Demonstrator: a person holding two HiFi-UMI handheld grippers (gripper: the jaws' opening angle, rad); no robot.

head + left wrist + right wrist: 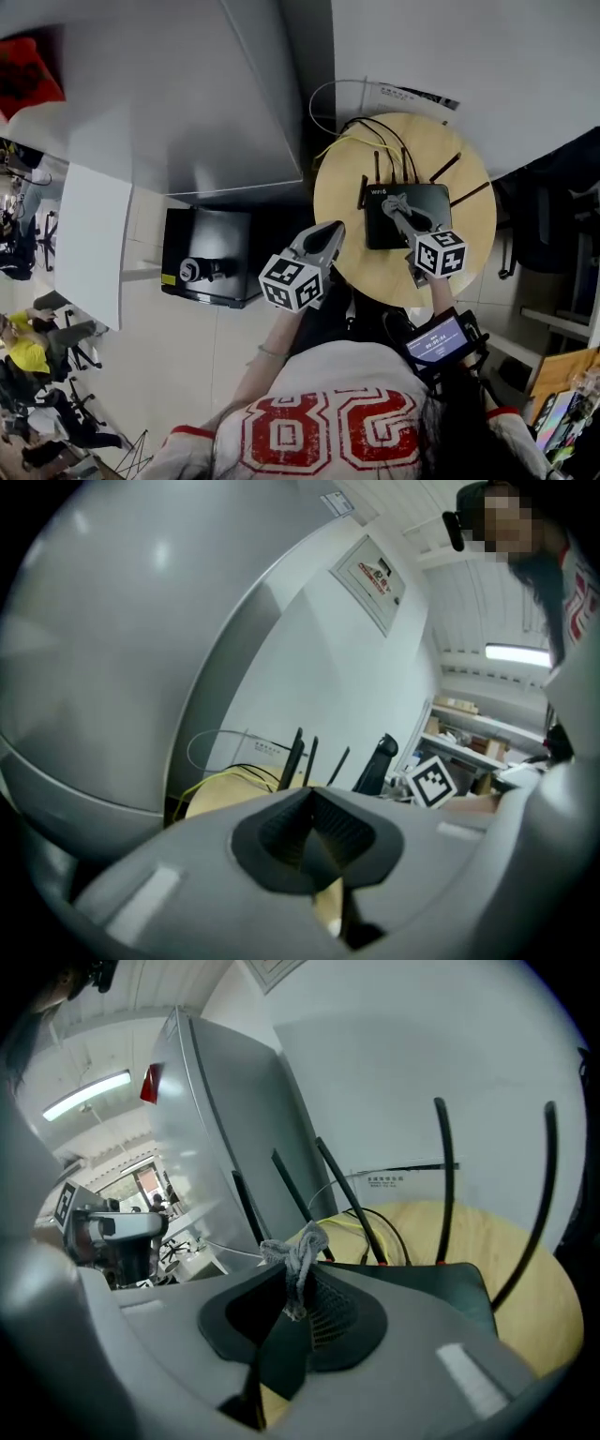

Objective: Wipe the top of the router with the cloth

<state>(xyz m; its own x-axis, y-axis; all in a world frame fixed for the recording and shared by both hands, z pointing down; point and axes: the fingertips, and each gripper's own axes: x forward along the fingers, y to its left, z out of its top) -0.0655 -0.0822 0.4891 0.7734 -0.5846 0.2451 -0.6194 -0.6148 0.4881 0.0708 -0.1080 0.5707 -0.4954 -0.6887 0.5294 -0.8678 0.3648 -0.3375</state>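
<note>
A black router [416, 223] with several upright antennas lies on a round wooden table [342, 192]. My right gripper [396, 204] is over the router's top, shut on a small grey cloth [298, 1252] that bunches out above the jaws. In the right gripper view the router's top [417, 1283] lies just beyond the right gripper [295, 1288], with the antennas [442, 1176] standing behind. My left gripper [332, 230] hangs at the table's left edge, clear of the router, shut with nothing in it. The left gripper [314, 825] faces the antennas [296, 757].
A yellow cable [343, 142] and a white cable loop [322, 101] lie at the table's back. A tall grey cabinet [187, 94] stands to the left, a black box [208, 255] on the floor below it. A dark chair [544, 220] stands to the right.
</note>
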